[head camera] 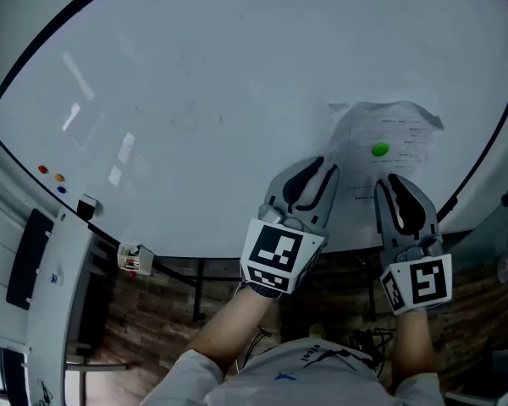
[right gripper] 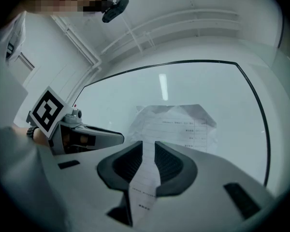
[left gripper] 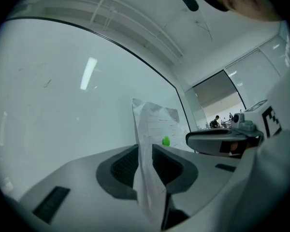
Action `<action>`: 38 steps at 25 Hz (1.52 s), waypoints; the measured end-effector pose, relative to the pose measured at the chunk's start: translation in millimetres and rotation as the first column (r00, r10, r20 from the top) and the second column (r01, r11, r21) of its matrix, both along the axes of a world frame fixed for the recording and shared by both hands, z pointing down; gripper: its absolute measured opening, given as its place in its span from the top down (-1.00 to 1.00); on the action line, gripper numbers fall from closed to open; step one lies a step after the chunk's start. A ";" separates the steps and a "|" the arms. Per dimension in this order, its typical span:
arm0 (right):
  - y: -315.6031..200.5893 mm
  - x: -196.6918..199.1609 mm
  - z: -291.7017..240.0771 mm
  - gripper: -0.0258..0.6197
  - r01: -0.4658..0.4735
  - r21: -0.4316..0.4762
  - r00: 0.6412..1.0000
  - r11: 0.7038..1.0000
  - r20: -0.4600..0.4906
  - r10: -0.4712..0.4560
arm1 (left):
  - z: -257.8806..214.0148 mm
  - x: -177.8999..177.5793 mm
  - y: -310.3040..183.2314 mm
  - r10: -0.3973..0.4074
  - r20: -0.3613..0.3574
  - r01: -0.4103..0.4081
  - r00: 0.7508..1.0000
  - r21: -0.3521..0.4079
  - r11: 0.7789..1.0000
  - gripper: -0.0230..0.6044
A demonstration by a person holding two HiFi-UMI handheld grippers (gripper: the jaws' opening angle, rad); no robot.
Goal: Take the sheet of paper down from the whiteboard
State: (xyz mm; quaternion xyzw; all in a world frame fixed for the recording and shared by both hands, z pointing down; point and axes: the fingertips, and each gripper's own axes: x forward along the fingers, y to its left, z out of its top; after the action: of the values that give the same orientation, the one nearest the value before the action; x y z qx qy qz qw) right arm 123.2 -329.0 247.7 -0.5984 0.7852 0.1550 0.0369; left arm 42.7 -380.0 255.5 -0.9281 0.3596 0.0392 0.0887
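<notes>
A crumpled printed sheet of paper (head camera: 392, 134) hangs on the whiteboard (head camera: 220, 100), pinned by a green magnet (head camera: 379, 150). My left gripper (head camera: 323, 167) is at the sheet's lower left edge. In the left gripper view its jaws (left gripper: 145, 151) are shut on a fold of the paper (left gripper: 154, 122), with the magnet (left gripper: 166, 140) just beyond. My right gripper (head camera: 396, 181) is at the sheet's bottom edge. In the right gripper view a strip of the paper (right gripper: 181, 122) lies in the gap of the right gripper (right gripper: 148, 148), whose pads stand slightly apart from it.
Small red, orange and blue magnets (head camera: 51, 178) sit at the board's far left, with an eraser (head camera: 86, 207) and a small holder (head camera: 135, 259) near its lower edge. The board's black frame (head camera: 483, 155) runs close to the paper's right side. Wooden floor (head camera: 165, 311) lies below.
</notes>
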 end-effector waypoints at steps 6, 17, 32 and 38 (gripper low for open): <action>-13.0 5.5 -9.1 0.70 0.020 0.034 1.000 0.999 -0.008 -0.020 | 0.5 5.5 -13.4 -0.044 -0.009 0.044 0.999 -0.015 0.999 0.66; -33.8 13.2 -12.6 0.63 -0.047 0.067 0.992 0.997 -0.114 0.054 | 2.5 22.2 -11.4 -0.002 0.030 0.003 1.000 -0.021 1.000 0.66; -56.6 8.5 -2.0 0.44 -0.184 0.070 0.932 0.980 -0.304 0.197 | 1.8 15.8 -16.4 -0.019 0.025 0.020 0.999 -0.025 0.999 0.87; -55.8 7.5 -5.9 0.52 -0.149 0.078 0.947 0.986 -0.275 0.165 | 5.6 14.1 -15.3 -0.014 -0.001 0.014 1.000 -0.061 0.998 0.87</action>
State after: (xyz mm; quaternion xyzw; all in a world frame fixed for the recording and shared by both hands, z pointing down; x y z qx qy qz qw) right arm 130.7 -384.8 241.8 -0.6298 0.7277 0.2625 -0.0704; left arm 56.9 -395.3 261.2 -0.9278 0.3670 0.0286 0.0605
